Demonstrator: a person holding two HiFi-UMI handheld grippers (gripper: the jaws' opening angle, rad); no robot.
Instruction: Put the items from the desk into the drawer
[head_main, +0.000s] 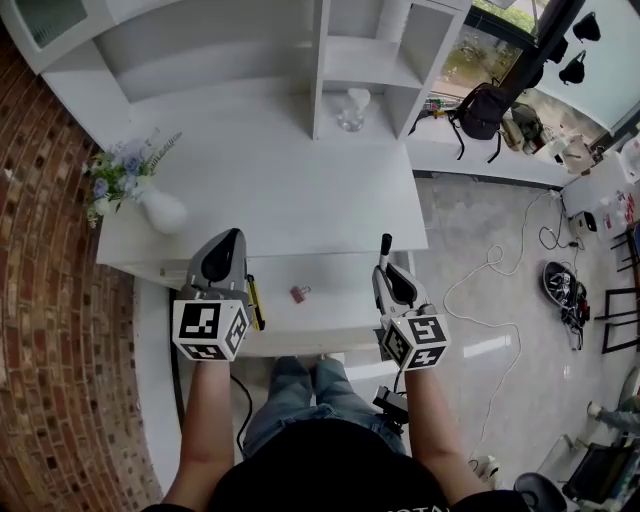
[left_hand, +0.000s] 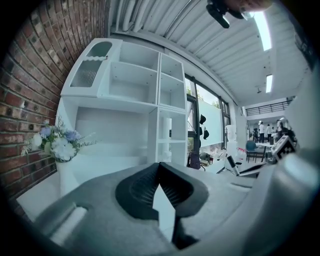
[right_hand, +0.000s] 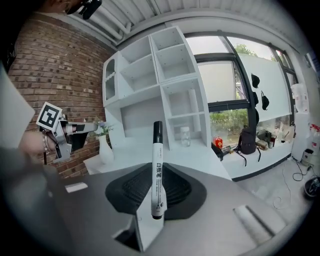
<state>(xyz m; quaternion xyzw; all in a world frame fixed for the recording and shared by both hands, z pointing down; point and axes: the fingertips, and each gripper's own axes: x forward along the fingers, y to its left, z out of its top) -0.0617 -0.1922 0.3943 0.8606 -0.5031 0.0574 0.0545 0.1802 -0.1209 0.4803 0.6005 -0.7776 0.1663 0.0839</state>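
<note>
My right gripper (right_hand: 157, 171) is shut on a white whiteboard marker (right_hand: 157, 150) with a black cap, which stands upright between the jaws. In the head view the right gripper (head_main: 385, 268) hangs over the right end of the open white drawer (head_main: 340, 310), with the marker's cap (head_main: 385, 245) sticking out ahead. My left gripper (head_main: 235, 236) is over the drawer's left end, and its jaws (left_hand: 160, 167) meet at the tips with nothing between them. In the drawer lie a small red item (head_main: 300, 293) and a yellow-and-black tool (head_main: 255, 302) beside the left gripper.
The white desk (head_main: 280, 190) has a white vase of flowers (head_main: 160, 210) at its left end. A shelf unit (head_main: 360, 60) at the back holds a glass jar (head_main: 351, 110). A brick wall (head_main: 50, 300) runs along the left. A backpack (head_main: 482, 110) and cables (head_main: 500, 260) are on the right.
</note>
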